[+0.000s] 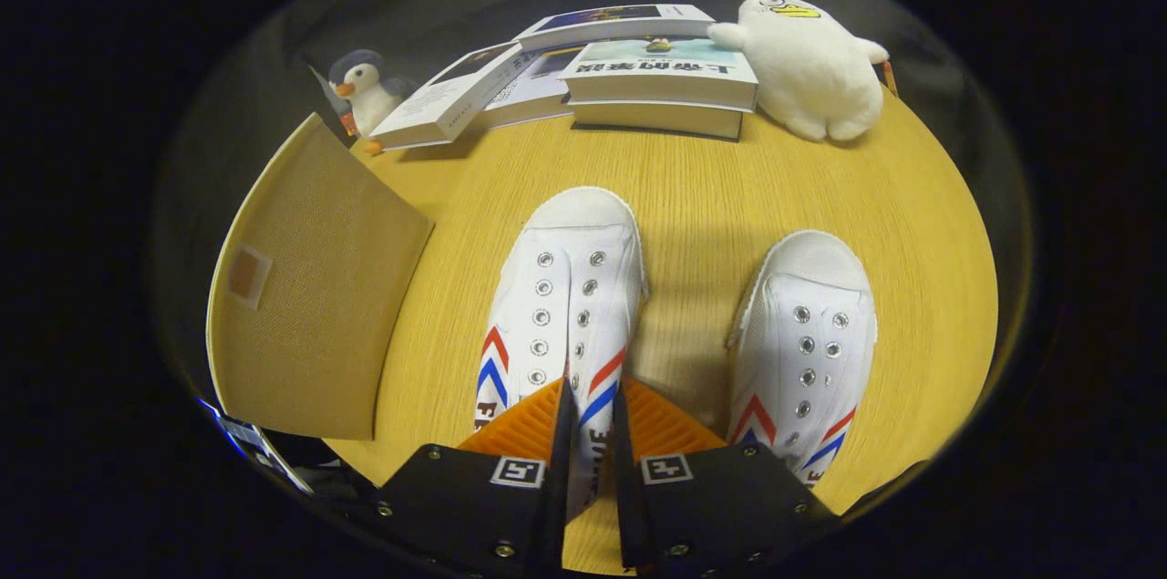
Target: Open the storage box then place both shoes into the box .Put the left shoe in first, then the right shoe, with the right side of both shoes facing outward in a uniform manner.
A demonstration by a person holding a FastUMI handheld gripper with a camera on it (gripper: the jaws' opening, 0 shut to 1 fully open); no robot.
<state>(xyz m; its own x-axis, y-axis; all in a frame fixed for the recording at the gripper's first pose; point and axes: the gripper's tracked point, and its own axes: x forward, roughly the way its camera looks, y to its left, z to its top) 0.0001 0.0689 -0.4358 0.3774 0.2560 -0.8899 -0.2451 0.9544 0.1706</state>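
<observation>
Wooden table [711, 196] carries the open storage box [310, 287]; tongs [591, 415] pinch the left shoe's [565, 287] side.

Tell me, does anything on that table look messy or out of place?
Mostly tidy. One book leans askew against the flat stack of books, near the toy penguin. The two shoes sit upright, side by side. The tool has its fingers closed on the nearer shoe's side wall.
</observation>
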